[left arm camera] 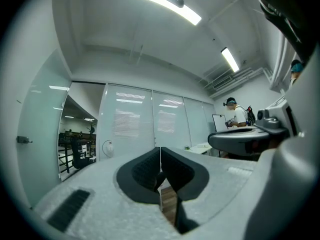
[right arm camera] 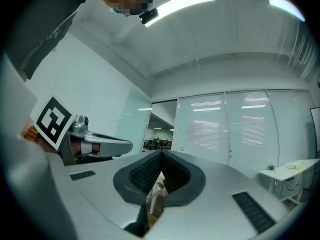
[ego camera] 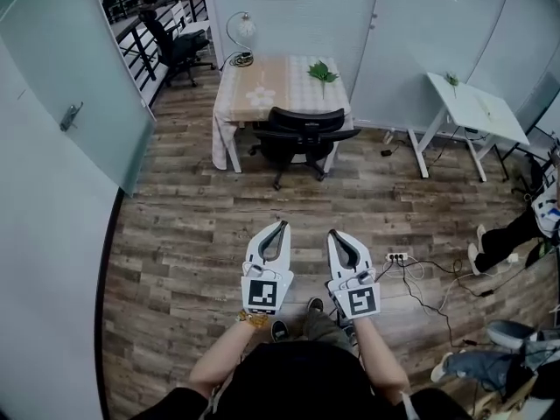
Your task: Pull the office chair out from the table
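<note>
Left hand-held gripper (ego camera: 282, 225): clenched, jaws pressed together, nothing between them. Right hand-held gripper (ego camera: 333, 234): same, clenched and empty. The 2 sit side by side, near each other but not touching. They are held out in front of the person's body, roughly level, above bare wood floor (ego camera: 175, 234). Power strip (ego camera: 398, 257) lies on the floor just right of the right one.

Chair (ego camera: 304, 129) is straight ahead of both and well apart from them, with only floor in between. It's black, backrest facing the grippers, seat tucked in at the desk (ego camera: 262, 73) edge, base partly under it. On the desk beyond the chair: lamp (ego camera: 242, 28) far left, green sprig (ego camera: 322, 72) far right. 2nd white desk (ego camera: 477, 103) ahead-right, not involved.

Progress, as I judge it: 0 steps done; the chair is neither pulled nor touched. Left to do: close the gap, open a gripper, grab the backrest or an armrest, drag the chair back away from the desk.
</note>
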Demonstrator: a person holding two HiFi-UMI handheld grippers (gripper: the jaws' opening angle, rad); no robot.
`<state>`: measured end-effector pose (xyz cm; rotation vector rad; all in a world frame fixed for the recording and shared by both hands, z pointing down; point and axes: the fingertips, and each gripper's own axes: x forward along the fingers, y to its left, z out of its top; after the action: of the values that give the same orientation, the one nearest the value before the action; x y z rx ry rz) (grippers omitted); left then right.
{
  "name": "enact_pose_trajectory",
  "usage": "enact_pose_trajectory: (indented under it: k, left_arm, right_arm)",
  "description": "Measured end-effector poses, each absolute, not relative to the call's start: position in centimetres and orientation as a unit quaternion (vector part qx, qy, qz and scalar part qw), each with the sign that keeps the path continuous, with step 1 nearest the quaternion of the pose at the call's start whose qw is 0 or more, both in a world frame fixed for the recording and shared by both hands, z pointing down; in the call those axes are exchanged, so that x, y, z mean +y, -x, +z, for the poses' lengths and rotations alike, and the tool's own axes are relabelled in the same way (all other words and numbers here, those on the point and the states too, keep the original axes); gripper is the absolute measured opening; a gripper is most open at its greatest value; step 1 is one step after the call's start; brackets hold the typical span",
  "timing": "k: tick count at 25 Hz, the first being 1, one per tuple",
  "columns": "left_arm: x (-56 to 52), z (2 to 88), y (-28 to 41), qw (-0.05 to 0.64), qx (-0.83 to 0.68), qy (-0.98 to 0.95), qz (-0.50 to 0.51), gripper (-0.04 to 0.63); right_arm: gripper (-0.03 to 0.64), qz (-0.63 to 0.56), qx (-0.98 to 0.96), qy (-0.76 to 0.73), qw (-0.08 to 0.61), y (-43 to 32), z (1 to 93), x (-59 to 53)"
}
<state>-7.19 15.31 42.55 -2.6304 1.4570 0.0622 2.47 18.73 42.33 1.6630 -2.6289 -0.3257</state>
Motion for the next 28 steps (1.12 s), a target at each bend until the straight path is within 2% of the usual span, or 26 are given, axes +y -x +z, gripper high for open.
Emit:
enact_pose_trajectory:
  k: [9,17,28]
  left_arm:
    - [7.5,44.0,3.5,0.08,0.496,0.865,0.0,0.018]
    - [-0.4,44.1,-1.2,0.079,0.522,0.849,-0.014,0.018]
    - [-9.2,45.4,-1.8,0.082,0.539,0.838,-0.025,0.018]
  right_arm:
    - [0.003,-0.117,-0.854,-0.508,-0.009,-5.4,43.1,9.4]
    - [0.003,-0.096,-0.862,-0.497,-0.022,-11.0,42.7,0.6]
    - [0.003,-0.094,-0.879,-0.467,0.016,-11.7,45.7,-8.4]
